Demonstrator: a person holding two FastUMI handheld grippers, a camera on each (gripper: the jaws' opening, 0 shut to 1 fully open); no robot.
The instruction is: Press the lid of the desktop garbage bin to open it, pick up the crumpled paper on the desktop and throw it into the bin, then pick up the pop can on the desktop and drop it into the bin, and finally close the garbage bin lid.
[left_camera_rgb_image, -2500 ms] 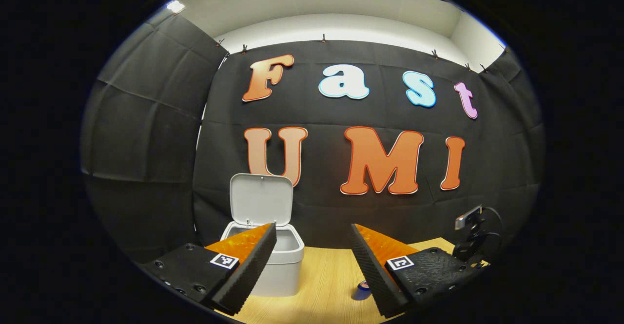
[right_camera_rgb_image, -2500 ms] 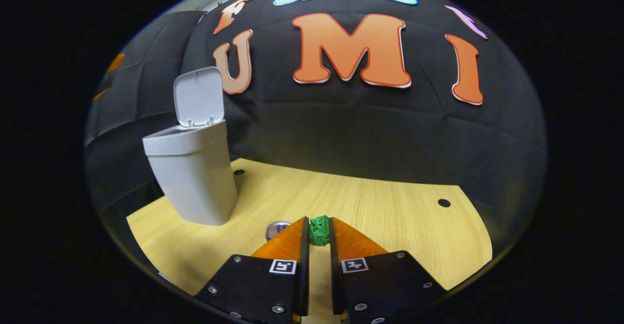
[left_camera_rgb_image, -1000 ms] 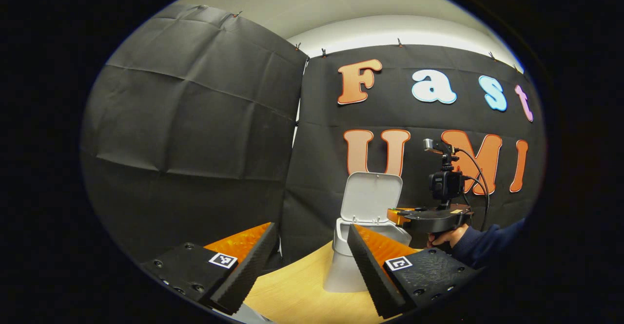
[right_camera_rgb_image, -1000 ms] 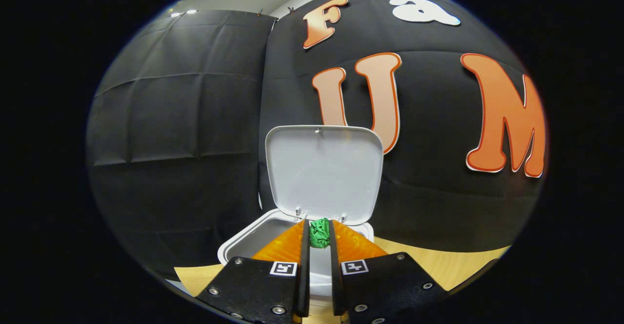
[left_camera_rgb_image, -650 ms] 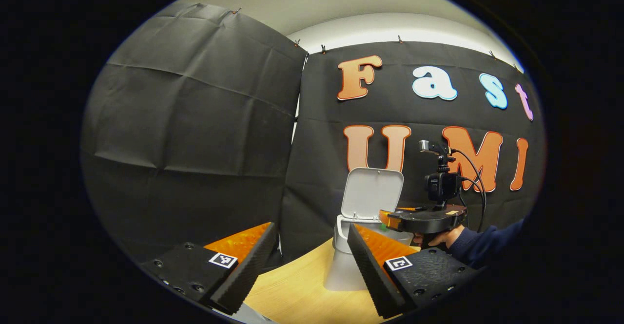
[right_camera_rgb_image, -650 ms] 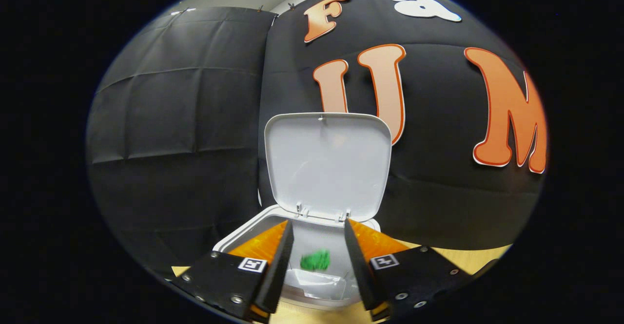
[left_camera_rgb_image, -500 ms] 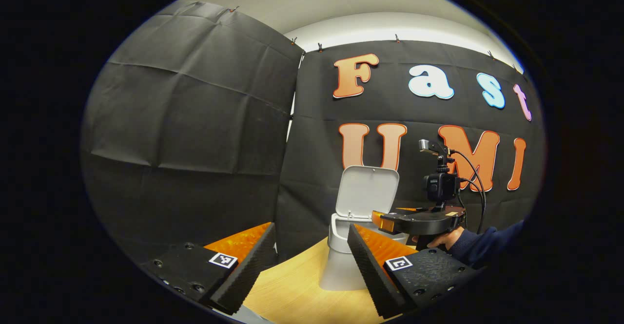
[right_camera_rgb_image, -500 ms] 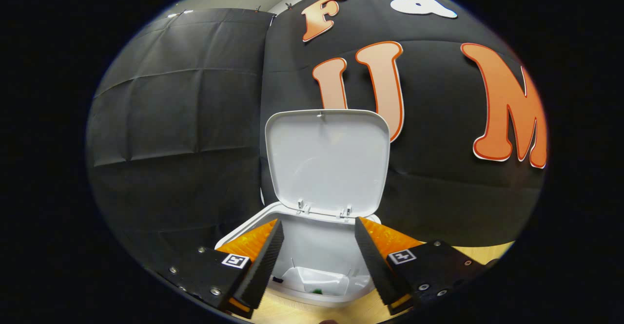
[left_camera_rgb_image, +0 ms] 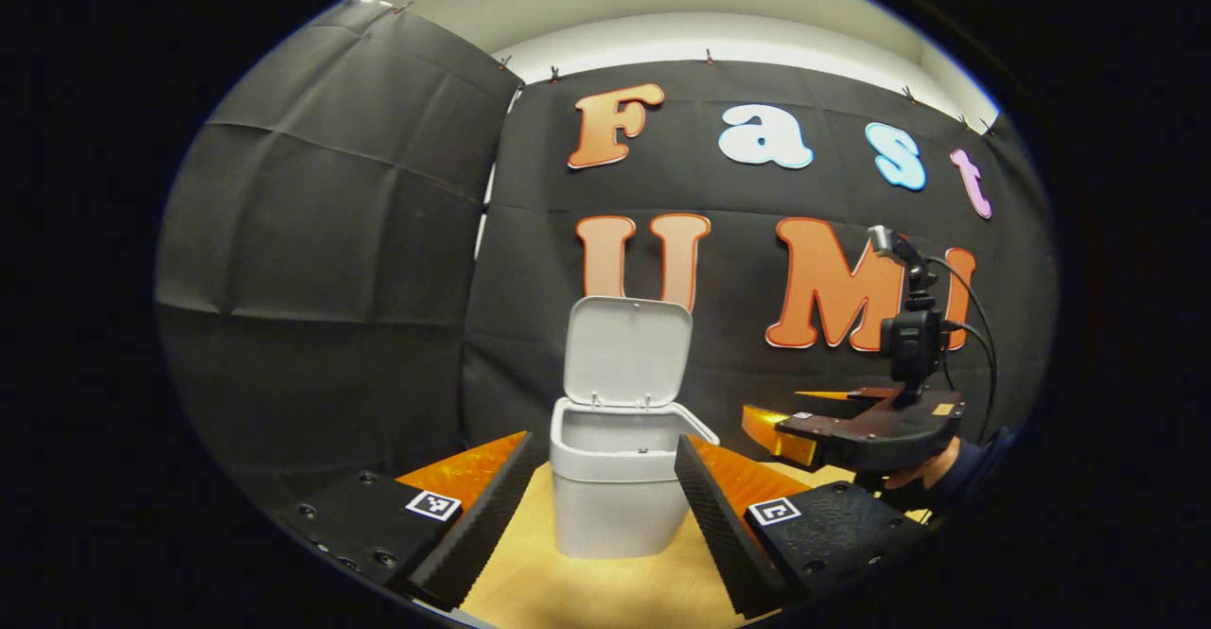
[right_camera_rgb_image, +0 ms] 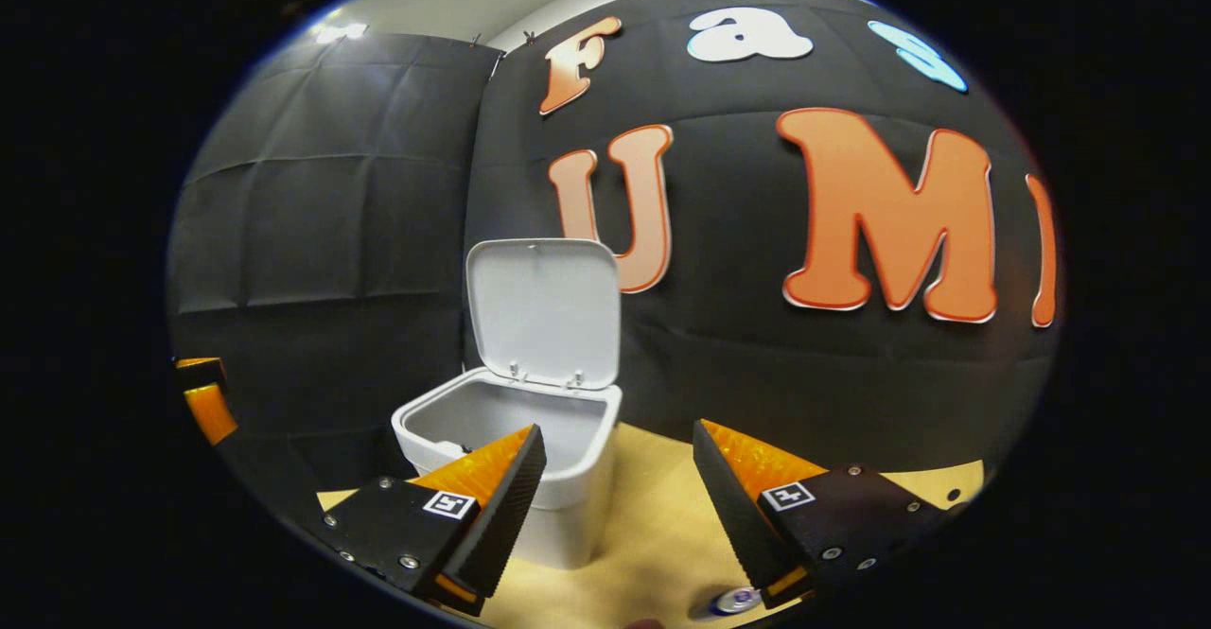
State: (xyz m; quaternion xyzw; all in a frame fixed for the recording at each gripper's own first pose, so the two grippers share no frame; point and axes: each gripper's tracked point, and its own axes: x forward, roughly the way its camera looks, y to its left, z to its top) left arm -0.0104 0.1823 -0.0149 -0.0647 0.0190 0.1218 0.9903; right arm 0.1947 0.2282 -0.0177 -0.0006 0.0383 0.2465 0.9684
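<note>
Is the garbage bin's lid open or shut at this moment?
Open. The lid stands upright on its rear hinge above the bin, whose inner walls show from both gripper views.

The garbage bin (left_camera_rgb_image: 620, 501) stands on the counter (left_camera_rgb_image: 605, 591) before the booth wall, its lid (left_camera_rgb_image: 626, 353) upright behind the opening. What seems the pop can (right_camera_rgb_image: 734, 600) lies on the counter, right of the bin.
</note>
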